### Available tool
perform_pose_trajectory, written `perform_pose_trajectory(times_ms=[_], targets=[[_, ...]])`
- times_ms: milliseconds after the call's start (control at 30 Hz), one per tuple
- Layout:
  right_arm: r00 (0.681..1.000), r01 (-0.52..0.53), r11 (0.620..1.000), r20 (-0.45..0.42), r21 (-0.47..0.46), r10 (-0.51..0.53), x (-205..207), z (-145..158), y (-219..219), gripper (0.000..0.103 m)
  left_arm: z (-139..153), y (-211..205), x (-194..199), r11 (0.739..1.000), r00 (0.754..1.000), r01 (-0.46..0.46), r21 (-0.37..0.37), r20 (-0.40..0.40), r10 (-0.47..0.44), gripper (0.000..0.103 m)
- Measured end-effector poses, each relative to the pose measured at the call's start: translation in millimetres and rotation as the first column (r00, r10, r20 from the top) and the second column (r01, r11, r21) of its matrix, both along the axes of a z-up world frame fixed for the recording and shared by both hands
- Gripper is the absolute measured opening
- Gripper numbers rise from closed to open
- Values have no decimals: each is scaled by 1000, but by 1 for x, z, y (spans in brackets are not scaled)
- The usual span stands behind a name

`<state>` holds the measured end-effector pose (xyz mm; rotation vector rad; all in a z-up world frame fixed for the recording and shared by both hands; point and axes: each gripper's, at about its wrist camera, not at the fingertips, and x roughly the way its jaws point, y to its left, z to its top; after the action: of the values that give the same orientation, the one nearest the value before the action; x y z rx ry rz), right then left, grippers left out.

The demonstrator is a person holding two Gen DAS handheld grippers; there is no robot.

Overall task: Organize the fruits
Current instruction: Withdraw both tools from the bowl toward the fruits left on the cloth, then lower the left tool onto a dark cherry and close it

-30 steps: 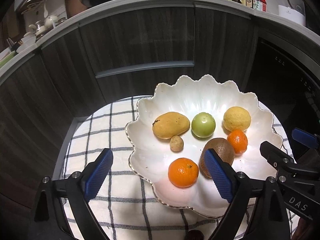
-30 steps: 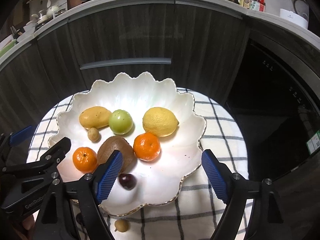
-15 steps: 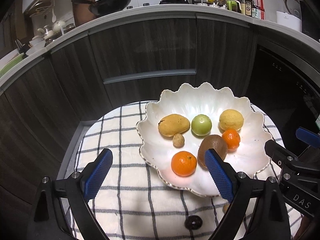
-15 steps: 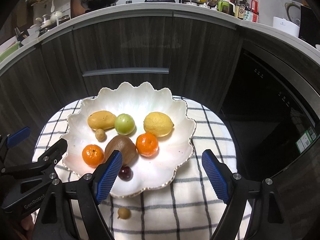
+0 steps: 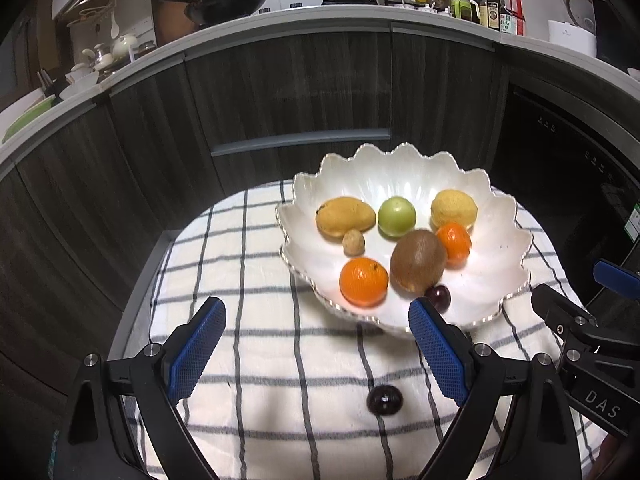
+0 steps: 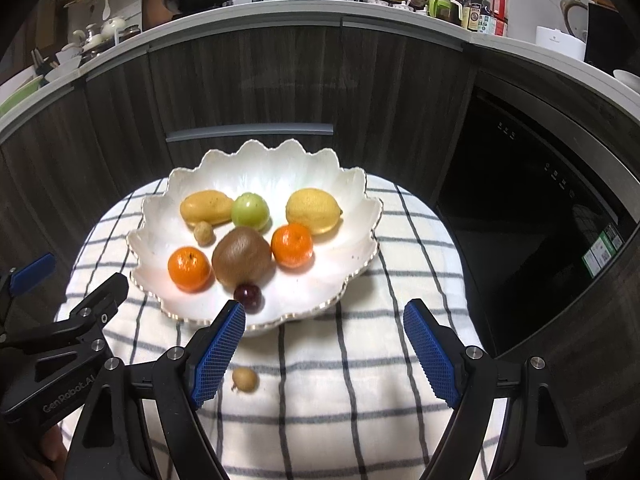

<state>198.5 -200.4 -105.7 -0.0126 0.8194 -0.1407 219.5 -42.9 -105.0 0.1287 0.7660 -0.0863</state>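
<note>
A white scalloped bowl [image 5: 500, 216] [image 6: 352, 200] sits on a checked cloth and holds a mango [image 5: 345, 217], a green fruit [image 5: 396, 216], a lemon [image 5: 454, 209], two tangerines [image 5: 363, 281] [image 5: 453, 243], a kiwi [image 5: 418, 260], a small tan fruit [image 5: 353, 242] and a dark grape [image 6: 248, 297]. Another dark grape [image 5: 384, 399] lies on the cloth in front of the bowl. A small tan fruit [image 6: 244, 379] lies there too. My left gripper [image 5: 316, 354] and right gripper [image 6: 322, 354] both hang open and empty above the cloth, short of the bowl.
The checked cloth [image 5: 248, 280] covers a small round table with dark cabinet fronts [image 5: 280, 92] behind it. A dark appliance door [image 6: 532, 208] stands at the right. Pans and bottles line the counter [image 5: 360, 12] above.
Both grippers have drawn back from the bowl, which now looks smaller and farther. The loose grape and small tan fruit on the cloth have come into view.
</note>
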Motion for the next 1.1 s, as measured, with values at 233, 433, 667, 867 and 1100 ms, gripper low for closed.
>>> perform_pose_trajectory(times_ms=[233, 433, 667, 867, 1100], targets=[[1000, 8, 1000, -28, 7, -8, -9, -15, -3, 82, -21, -2, -11, 1000, 999, 14, 2, -38, -14, 91], [999, 2, 1000, -45, 22, -1, -14, -30, -4, 82, -38, -6, -13, 1000, 997, 26, -3, -75, -26, 86], [997, 6, 1000, -76, 20, -4, -16, -45, -7, 82, -55, -9, -15, 999, 993, 44, -15, -106, -45, 84], [995, 18, 999, -97, 26, -16, -18, -55, -12, 82, -71, -17, -15, 998, 987, 64, -1, -146, -64, 71], [994, 19, 999, -111, 34, -16, -16, -60, -13, 82, -82, -21, -15, 997, 981, 80, -15, -175, -81, 65]])
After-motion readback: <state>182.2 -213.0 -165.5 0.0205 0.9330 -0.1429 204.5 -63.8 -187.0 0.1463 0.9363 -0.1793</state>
